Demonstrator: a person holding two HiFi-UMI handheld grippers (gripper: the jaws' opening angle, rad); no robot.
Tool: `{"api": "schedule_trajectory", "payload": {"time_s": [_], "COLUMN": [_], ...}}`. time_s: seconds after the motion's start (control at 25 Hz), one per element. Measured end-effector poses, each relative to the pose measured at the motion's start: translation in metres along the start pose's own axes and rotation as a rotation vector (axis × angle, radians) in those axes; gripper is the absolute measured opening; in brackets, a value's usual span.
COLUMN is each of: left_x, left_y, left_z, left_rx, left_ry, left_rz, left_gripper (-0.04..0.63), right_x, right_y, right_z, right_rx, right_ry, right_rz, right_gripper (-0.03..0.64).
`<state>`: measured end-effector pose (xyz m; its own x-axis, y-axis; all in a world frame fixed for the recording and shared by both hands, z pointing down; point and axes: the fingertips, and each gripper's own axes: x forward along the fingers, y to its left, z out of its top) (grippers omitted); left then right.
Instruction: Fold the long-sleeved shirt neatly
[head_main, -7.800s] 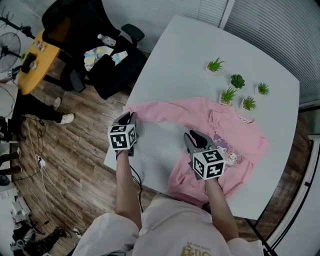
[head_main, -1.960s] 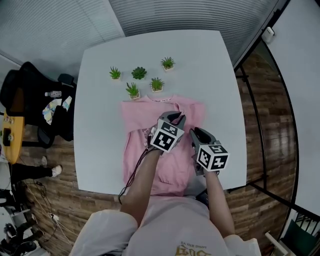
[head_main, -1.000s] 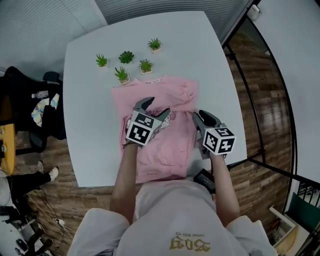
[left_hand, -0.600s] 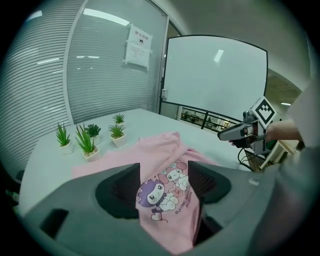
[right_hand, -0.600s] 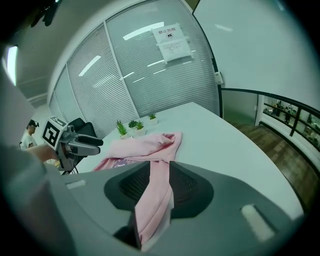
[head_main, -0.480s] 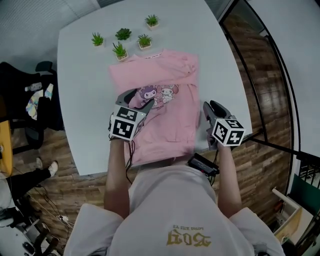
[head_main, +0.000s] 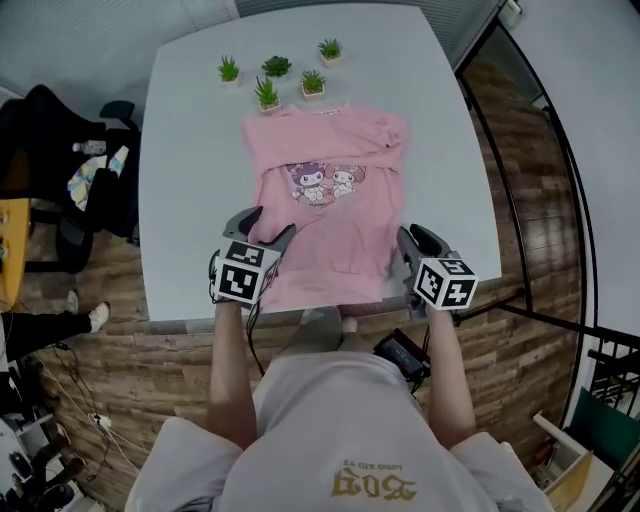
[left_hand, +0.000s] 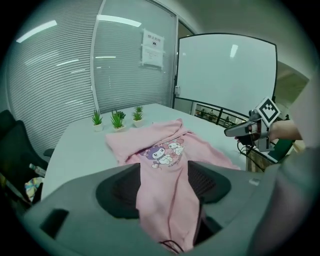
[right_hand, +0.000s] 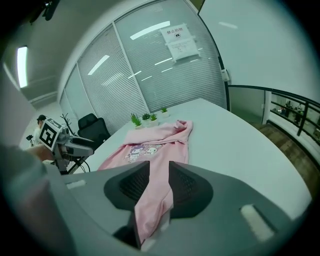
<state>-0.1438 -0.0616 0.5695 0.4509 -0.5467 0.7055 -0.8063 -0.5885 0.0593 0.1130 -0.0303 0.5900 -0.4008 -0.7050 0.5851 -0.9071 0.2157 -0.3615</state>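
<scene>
**Inspector:** Where does the work stand?

**Assessor:** On the white table (head_main: 180, 200), the pink long-sleeved shirt (head_main: 340, 220) lies print side up. Its collar is at 12 o'clock by the small potted plants (head_main: 265, 92), and its hem is at 6 o'clock along the near edge. The sleeves appear to be turned in, with some bunching at 1 o'clock.

**Inspector:** And the grippers?

**Assessor:** The left gripper (head_main: 263, 228) is at the 7 o'clock hem corner. Its jaws stand fairly wide, but gathered pink cloth fills them and is pinched there. The right gripper (head_main: 410, 245) is at the 5 o'clock corner, with its jaws set narrower and clamped on a strip of the same hem.

**Inspector:** Your recommendation?

**Assessor:** Lift both corners together and keep the hem taut and level. Carry it toward 12 o'clock and lay it square on the shoulders. In my judgement, unequal height or slack would skew the fold.
</scene>
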Motion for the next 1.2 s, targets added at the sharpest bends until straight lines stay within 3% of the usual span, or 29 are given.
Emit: {"api": "schedule_trajectory", "payload": {"time_s": [0.48,0.64,1.0,1.2], "left_x": [-0.062,-0.082,-0.080,-0.064], "left_y": [-0.028,-0.033,-0.052,-0.058], "left_z": [-0.062,-0.079,-0.154,-0.181], "left_rx": [-0.041,-0.104,-0.133,-0.140], "left_ry": [-0.007,-0.030,0.086,0.153], "left_rz": [0.059,0.061,0.042,0.024], "left_gripper": [0.302,0.292,0.251,0.241], "right_x": [-0.044,-0.054,-0.058,-0.049], "right_y": [0.048,0.057,0.057,0.057], "right_z": [-0.058,-0.077,-0.114,-0.136], "right_rx": [-0.050,-0.063,-0.169,-0.211], "right_ry": [0.014,0.022,0.102,0.180], "right_rz": [0.107,0.104,0.072,0.102], "right_gripper": [0.135,0.133,0.135,0.146]}}
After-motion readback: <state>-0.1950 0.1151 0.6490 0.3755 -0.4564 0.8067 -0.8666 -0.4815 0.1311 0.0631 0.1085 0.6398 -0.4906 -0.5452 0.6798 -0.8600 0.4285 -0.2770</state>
